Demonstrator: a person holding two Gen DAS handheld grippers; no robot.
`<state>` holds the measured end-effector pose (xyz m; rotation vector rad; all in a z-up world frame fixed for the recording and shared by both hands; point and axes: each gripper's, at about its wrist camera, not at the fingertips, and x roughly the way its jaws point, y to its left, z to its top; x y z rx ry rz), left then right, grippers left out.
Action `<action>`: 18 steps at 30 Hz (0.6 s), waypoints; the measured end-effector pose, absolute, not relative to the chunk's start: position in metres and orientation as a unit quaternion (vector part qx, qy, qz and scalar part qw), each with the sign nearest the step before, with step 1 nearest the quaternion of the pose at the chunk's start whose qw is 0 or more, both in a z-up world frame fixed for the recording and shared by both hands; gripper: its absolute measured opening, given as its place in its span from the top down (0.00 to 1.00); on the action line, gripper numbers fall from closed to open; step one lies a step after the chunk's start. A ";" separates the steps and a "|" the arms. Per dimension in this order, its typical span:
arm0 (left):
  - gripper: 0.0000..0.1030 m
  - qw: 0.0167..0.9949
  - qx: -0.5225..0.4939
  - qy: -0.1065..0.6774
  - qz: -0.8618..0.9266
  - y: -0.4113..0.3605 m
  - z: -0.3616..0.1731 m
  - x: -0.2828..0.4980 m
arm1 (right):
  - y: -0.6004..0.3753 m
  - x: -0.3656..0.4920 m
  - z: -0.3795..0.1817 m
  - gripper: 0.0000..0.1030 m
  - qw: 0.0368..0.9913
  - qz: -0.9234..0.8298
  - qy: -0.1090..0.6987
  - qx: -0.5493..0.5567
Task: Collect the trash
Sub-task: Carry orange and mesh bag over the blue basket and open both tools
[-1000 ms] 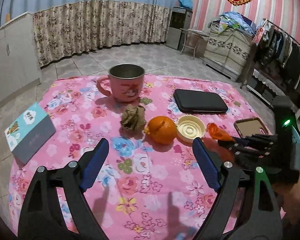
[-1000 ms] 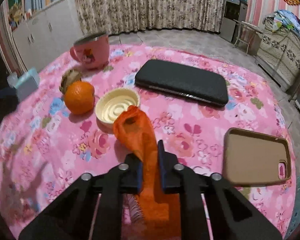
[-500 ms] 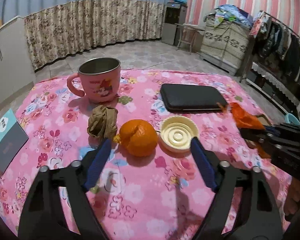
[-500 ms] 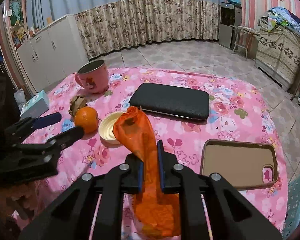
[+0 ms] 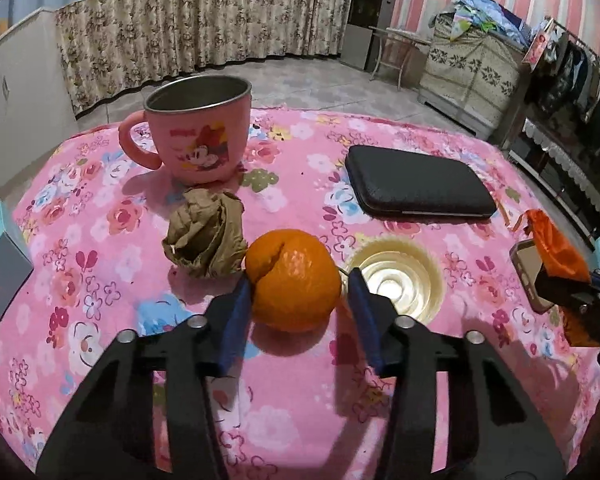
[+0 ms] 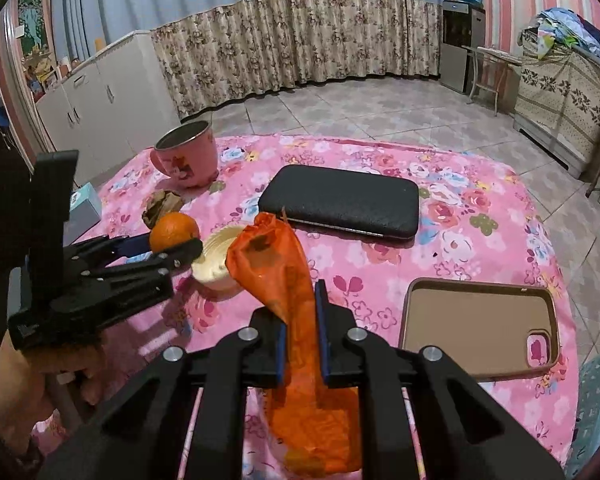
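Now the left tongs (image 5: 298, 312), lowered around the orange (image 5: 293, 280), are closing; right tongs (image 6: 300, 334) grip the orange bag (image 6: 288, 280).

The left hand-held gripper (image 5: 298, 312), jaws closing, straddles the orange (image 5: 293, 280). Crumpled brown paper (image 5: 206, 242) crowds its left finger; the cream lid (image 5: 396, 280) sits just beyond its right finger. Pink mug (image 5: 198, 136) blocks the far side. Near the front edge the tabletop (image 5: 300, 420) offers open cloth for passage.
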<state>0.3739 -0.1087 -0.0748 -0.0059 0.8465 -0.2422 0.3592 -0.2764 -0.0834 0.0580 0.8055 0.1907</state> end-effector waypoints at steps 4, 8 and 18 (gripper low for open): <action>0.63 0.908 0.011 0.401 -0.121 -0.107 -0.066 0.363 | -0.276 0.357 -0.081 0.88 0.918 0.094 0.385 0.028; 0.63 0.916 0.002 0.379 -0.129 -0.100 -0.045 0.344 | -0.277 0.349 -0.073 0.88 0.922 0.097 0.374 0.025; 0.66 0.939 0.002 0.304 -0.158 -0.098 0.010 0.287 | -0.275 0.322 -0.045 0.88 0.936 0.111 0.334 0.027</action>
